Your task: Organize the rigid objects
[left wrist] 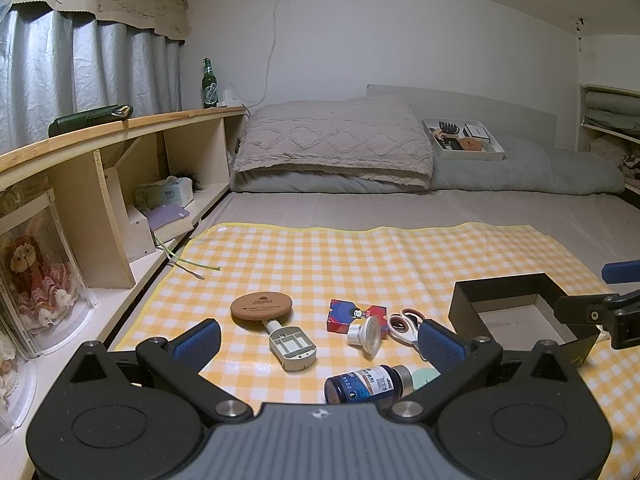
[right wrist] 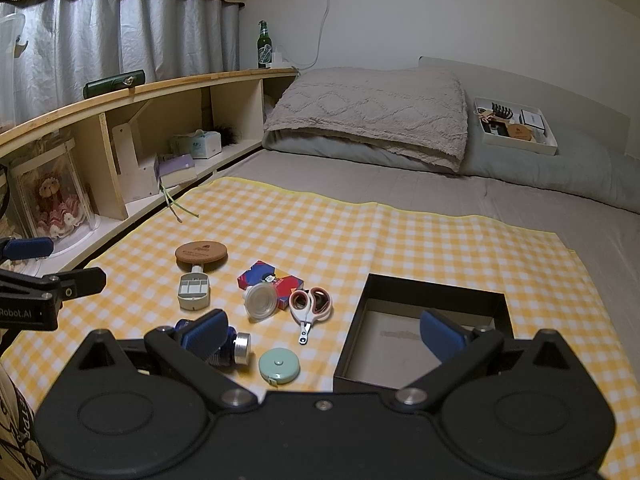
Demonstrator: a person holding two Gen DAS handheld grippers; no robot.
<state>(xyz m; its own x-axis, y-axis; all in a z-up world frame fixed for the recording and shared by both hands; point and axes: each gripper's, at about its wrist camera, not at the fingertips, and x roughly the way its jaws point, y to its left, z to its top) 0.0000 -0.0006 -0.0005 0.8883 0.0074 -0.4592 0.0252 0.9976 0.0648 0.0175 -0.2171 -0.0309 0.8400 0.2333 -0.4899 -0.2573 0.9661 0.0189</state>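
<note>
On the yellow checked mat (right wrist: 400,240), the clutter sits left of centre in the right wrist view: a round cork disc (right wrist: 201,255), a grey plastic part (right wrist: 193,290) just below it, a red-and-blue pack (right wrist: 269,282), a clear funnel-shaped piece (right wrist: 260,302), small white clippers (right wrist: 308,308), a blue bottle (right wrist: 236,350) lying on its side and a mint tape measure (right wrist: 279,365). An open black box (right wrist: 430,292) stands lower right, its pale floor bare. Both the left gripper (left wrist: 318,344) and the right gripper (right wrist: 324,334) gape wide, holding nothing.
</note>
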